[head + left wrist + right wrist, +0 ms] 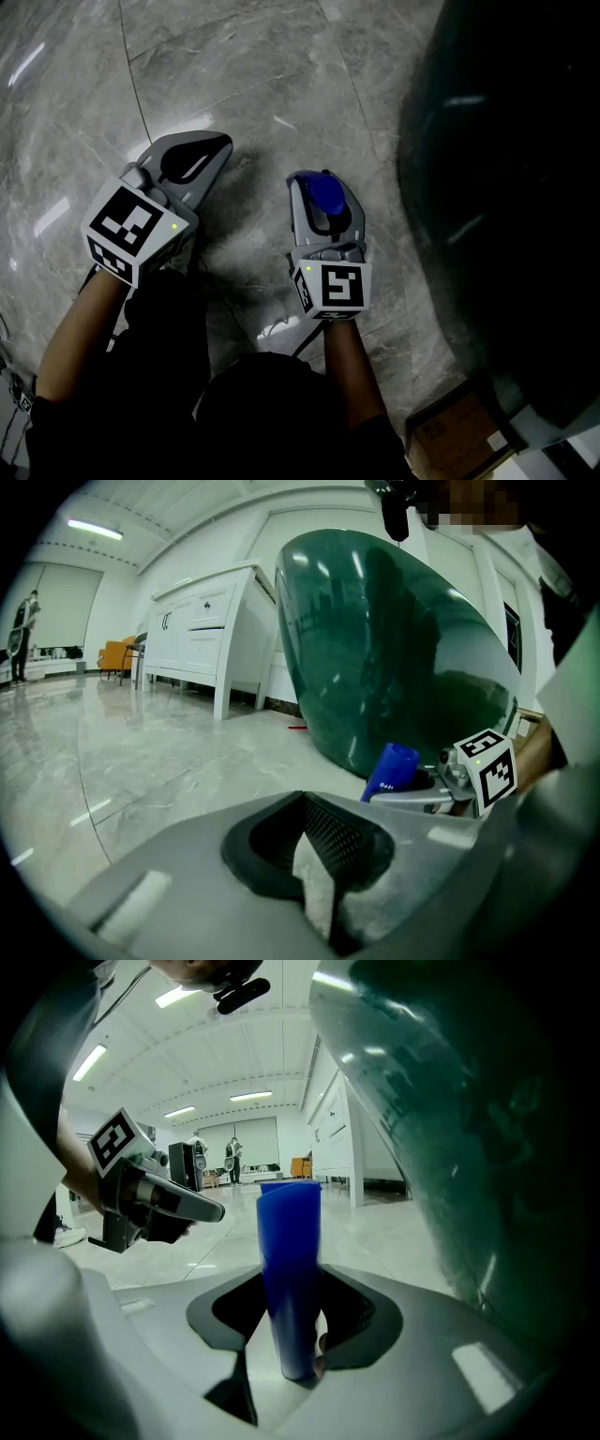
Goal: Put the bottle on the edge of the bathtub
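- the right gripper is clenched on a blue bottle; in the right gripper view the bottle stands up between the two jaws, pinched near its lower end.
- the bottle is held over the grey marble floor, just beside the dark green bathtub, and does not rest on the tub's edge.
- the left gripper has its jaws pressed together with nothing between them; its own view shows the pads meeting.
- the left gripper is apart from the right one, on the side away from the tub, and touches neither bottle nor tub.
- from the left gripper view the bottle sticks out in front of the tub's curved wall.
- a white cabinet stands beyond the tub.
- a cardboard box lies on the floor near the tub's base.
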Motion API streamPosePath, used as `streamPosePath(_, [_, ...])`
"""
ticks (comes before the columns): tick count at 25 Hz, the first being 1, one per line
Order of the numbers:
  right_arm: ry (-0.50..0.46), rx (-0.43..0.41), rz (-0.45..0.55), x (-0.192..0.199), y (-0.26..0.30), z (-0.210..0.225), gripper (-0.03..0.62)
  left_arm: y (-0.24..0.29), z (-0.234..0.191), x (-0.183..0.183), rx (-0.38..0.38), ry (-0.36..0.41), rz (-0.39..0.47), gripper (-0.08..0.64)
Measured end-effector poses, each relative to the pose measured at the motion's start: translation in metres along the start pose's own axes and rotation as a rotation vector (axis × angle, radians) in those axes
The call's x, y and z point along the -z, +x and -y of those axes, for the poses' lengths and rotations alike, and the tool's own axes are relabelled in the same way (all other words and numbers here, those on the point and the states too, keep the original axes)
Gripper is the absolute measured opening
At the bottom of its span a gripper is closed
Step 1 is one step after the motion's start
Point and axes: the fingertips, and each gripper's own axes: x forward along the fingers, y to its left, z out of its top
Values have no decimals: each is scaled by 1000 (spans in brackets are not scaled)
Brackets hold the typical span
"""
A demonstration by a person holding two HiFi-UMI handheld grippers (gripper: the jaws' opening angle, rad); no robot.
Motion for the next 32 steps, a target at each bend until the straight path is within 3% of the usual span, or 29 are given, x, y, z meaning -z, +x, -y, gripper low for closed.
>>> streamPosePath(20, [14,-4,20,-8,-6,-7,201,-2,9,0,14,1,19,0])
streamPosePath(32, [23,-13,50,-15,-11,-10,250,-2,10,3,20,0,14,0])
